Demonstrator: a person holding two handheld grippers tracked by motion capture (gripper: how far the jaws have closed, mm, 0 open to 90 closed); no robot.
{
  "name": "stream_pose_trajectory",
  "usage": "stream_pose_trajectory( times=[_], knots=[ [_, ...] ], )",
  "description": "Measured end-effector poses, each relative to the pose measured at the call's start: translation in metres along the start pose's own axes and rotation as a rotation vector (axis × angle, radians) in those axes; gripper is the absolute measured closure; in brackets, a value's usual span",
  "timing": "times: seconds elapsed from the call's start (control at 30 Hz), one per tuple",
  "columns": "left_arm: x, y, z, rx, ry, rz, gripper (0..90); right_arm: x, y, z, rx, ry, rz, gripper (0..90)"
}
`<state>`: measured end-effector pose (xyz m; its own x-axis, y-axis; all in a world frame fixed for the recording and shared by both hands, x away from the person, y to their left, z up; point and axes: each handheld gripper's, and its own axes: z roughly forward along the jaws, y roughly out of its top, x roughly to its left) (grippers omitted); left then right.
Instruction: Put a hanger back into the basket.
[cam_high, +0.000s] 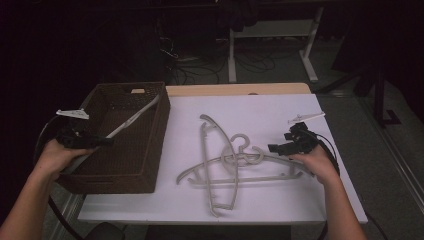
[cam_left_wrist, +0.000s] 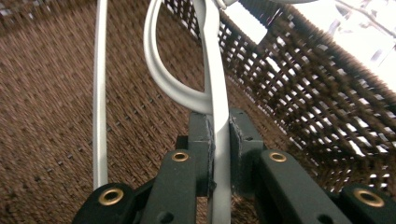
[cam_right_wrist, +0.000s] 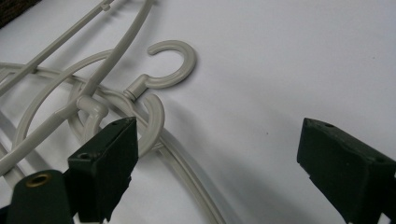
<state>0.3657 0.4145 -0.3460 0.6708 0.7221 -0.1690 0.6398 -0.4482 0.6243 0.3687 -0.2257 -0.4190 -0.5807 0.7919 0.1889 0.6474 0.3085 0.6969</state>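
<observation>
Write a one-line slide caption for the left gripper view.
Left claw shut on a pale plastic hanger, holding it inside the brown woven basket.

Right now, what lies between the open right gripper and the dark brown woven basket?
In the high view, two pale grey plastic hangers lie crossed on the white tabletop between the right gripper and the woven basket.

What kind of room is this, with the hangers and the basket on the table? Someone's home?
Probably a lab or workshop, not a home. A white table stands in a dark room with loose cables on the floor and a bare desk frame behind. A person works with handheld grippers, putting a hanger into a wicker basket.
</observation>
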Motion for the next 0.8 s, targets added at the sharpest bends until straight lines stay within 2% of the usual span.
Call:
stream_pose_trajectory(
  times=[0.1, 0.17, 0.3, 0.43, 0.53, 0.63, 0.67, 0.8],
  knots=[
    [0.003, -0.003, 0.006, 0.007, 0.016, 0.000, 78.9, -0.001, 0.000, -0.001, -0.004, 0.000, 0.003, 12.2],
    [0.005, -0.005, 0.008, 0.016, 0.044, -0.004, 70.2, -0.001, 0.000, -0.001, -0.002, -0.002, 0.004, 12.2],
    [0.011, -0.007, 0.006, -0.027, 0.056, -0.029, 53.9, -0.001, -0.001, -0.005, -0.007, -0.013, 0.009, 12.3],
    [0.011, -0.005, 0.001, -0.078, 0.049, -0.039, 42.3, 0.002, 0.000, -0.008, -0.016, -0.014, 0.010, 12.3],
    [0.007, -0.001, -0.002, -0.116, 0.039, -0.046, 35.0, 0.003, 0.000, -0.008, -0.016, -0.010, 0.007, 12.3],
    [0.002, 0.003, -0.003, -0.129, 0.034, -0.043, 28.5, 0.004, -0.001, -0.009, -0.018, -0.010, 0.008, 12.2],
    [-0.005, 0.009, -0.004, -0.147, 0.035, -0.033, 27.5, 0.004, -0.001, -0.010, -0.018, -0.007, 0.001, 12.3],
    [-0.018, 0.020, -0.004, -0.172, 0.026, -0.020, 23.4, 0.005, -0.003, -0.012, -0.026, -0.006, 0.003, 12.2]
  ],
)
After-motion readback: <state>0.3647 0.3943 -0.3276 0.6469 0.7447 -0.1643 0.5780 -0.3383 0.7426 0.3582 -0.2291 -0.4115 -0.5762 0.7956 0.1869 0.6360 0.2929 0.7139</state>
